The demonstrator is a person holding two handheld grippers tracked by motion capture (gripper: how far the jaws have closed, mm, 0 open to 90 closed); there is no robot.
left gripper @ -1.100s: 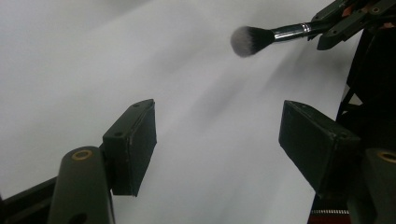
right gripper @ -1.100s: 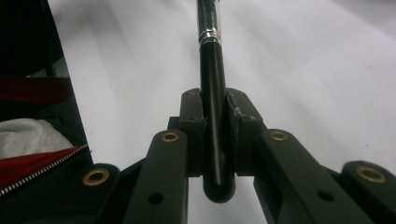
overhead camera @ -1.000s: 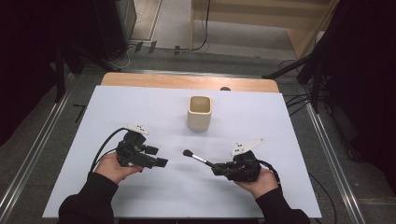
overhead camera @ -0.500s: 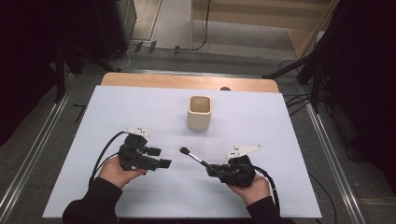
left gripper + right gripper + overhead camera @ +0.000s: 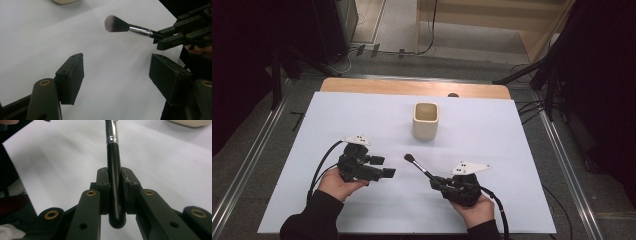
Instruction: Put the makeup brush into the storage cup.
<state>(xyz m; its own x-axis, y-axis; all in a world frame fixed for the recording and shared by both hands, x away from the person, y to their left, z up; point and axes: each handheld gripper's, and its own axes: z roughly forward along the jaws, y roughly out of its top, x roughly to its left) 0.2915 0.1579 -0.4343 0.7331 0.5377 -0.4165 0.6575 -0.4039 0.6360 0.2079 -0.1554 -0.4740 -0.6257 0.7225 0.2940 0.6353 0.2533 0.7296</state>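
while left tool (image 5: 384, 167) gapes (empty), right tool (image 5: 435, 181) clamps brush (image 5: 418, 166)

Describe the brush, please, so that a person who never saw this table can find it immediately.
Start at the white table and find the cream cup near its far middle. Nearer the person, the right gripper is shut on a makeup brush. It is the one thin item: black handle, silver band, dark fluffy head with a pale tip, pointing up-left in the high view toward the open left gripper.

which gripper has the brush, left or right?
The right gripper: its jaws are shut on the black handle of the makeup brush, bristles pointing toward the cup. The left gripper is open, holding nothing.
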